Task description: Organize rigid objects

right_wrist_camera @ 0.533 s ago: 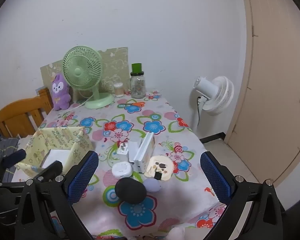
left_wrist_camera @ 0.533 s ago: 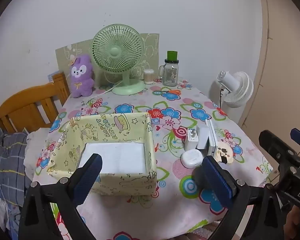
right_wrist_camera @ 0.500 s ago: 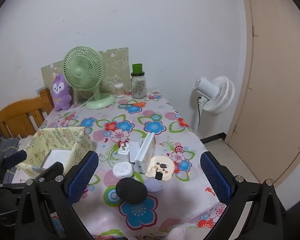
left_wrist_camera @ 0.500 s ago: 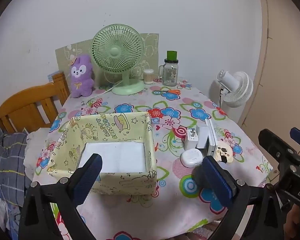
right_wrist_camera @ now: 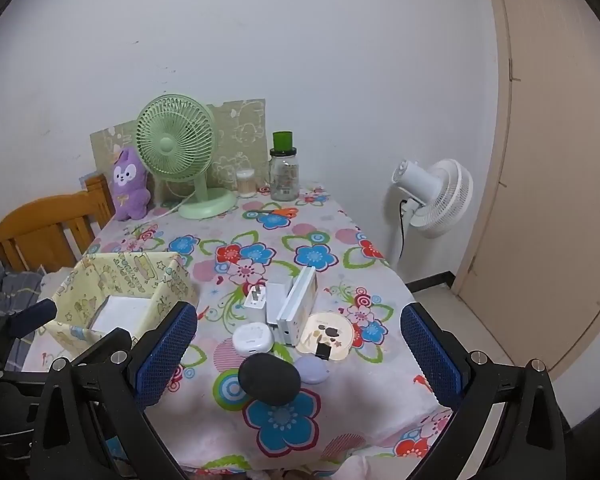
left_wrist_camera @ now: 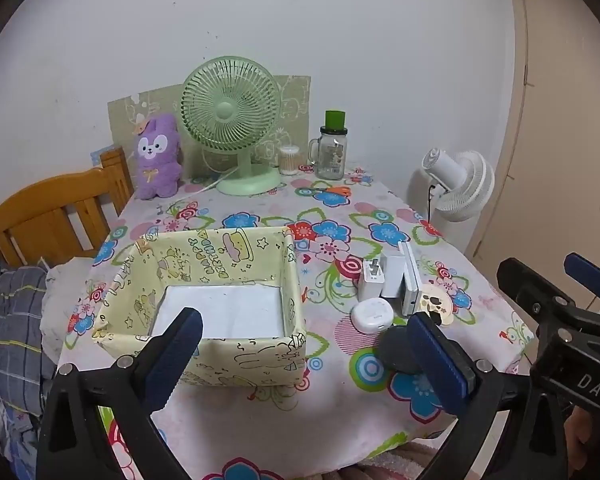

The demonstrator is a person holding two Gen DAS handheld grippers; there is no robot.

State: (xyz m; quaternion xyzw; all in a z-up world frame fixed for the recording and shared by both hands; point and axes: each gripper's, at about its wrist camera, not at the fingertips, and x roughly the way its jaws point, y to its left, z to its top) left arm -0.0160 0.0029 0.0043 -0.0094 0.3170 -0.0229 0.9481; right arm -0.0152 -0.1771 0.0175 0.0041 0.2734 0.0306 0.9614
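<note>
We hold our left gripper (left_wrist_camera: 304,344) spread wide above the near edge of the floral table (left_wrist_camera: 260,412), its blue pads framing the yellow storage box (left_wrist_camera: 224,264), which sits on the left half of the cloth with a white panel on its floor. Our right gripper (right_wrist_camera: 300,344) is likewise spread, gripping nothing, hovering over the cluster to the right of the box: a white charger (right_wrist_camera: 255,300), a white flat case (right_wrist_camera: 298,306) standing on edge, a round white earbud case (right_wrist_camera: 253,338), a dark oval pouch (right_wrist_camera: 269,378) nearest us, a lilac puck (right_wrist_camera: 313,369) and a cream round mirror (right_wrist_camera: 331,334) (all close together, some touching). A green fan (right_wrist_camera: 176,148) stands at the far end.
</note>
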